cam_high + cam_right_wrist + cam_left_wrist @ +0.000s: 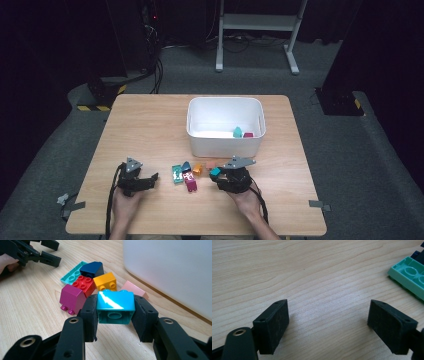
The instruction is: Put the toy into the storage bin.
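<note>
Dark floor and black equipment surround a pale wooden desk (150,125), which carries a white bin (225,126) toward its far side and a loose cluster of toy bricks in front of it. Two bricks, a teal one and a red one, already lie inside the bin at its right end, so the job looks like clearing the bricks off the desk into it, one at a time.

At this moment the right gripper (115,315) has its jaws clamped on a turquoise brick (115,307), one pad on each side face, studs at the top and the hollow underside facing the camera. In the high view that brick (215,172) sits at the gripper's tip, just right of the pile and a little short of the bin's near wall. I judge this to be the carry step: brick picked, not yet delivered.

The left gripper (328,322) rests over bare wood with its jaws wide apart and nothing between them, a mint green plate (410,275) lying off to one side.

Next, the right hand needs to lift the brick above the bin's rim, move forward over the opening, and only then release. Remaining on the desk are a magenta brick (72,298), a red brick (84,285), an orange brick (108,282), a navy brick (92,268) and a pink slope (135,290).
</note>
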Demonstrator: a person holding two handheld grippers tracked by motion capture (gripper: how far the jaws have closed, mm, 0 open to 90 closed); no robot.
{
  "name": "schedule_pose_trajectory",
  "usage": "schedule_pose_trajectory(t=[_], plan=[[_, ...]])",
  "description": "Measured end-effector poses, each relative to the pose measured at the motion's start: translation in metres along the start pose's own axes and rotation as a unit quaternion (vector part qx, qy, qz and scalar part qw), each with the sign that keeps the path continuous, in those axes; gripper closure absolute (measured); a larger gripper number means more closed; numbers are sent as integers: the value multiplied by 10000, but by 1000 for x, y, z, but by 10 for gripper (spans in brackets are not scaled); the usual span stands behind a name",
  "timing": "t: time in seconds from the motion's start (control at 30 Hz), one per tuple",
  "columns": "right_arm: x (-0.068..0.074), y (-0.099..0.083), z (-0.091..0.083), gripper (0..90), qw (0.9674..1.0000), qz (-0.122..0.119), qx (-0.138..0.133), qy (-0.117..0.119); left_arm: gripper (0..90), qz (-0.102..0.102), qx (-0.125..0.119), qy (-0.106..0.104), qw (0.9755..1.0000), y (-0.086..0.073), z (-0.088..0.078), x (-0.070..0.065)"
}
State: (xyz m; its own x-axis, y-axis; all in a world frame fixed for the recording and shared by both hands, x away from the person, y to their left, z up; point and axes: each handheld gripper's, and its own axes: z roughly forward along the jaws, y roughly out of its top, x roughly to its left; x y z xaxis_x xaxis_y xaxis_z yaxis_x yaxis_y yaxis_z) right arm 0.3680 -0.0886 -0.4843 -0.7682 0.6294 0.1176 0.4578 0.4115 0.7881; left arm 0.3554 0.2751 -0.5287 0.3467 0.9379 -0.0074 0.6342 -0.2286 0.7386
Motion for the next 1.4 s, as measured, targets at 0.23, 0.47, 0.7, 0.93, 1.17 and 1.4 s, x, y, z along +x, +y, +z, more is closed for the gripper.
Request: schedule_pose_trajectory(t=[0.23,0.47,0.7,0.93,1.17,1.4], plan=[[-4,2,-7,585,10000,9,-28,14,175,8,2,2,10000,0,0,0],[-8,10,-19,585,9999,-30,-142,-7,175,5,2,2,10000,0,0,0],[-10,14,-25,585,9999,-56,-126,0,175,8,2,5,10000,0,0,0],[-11,21,-31,586,9996,-93,-272,-41,175,4,1,4,10000,0,0,0],[-14,25,-35,585,9996,-79,-278,-25,175,7,1,5,10000,0,0,0],[-19,30,-40,585,9995,-53,-306,-42,175,2,1,5,10000,0,0,0]])
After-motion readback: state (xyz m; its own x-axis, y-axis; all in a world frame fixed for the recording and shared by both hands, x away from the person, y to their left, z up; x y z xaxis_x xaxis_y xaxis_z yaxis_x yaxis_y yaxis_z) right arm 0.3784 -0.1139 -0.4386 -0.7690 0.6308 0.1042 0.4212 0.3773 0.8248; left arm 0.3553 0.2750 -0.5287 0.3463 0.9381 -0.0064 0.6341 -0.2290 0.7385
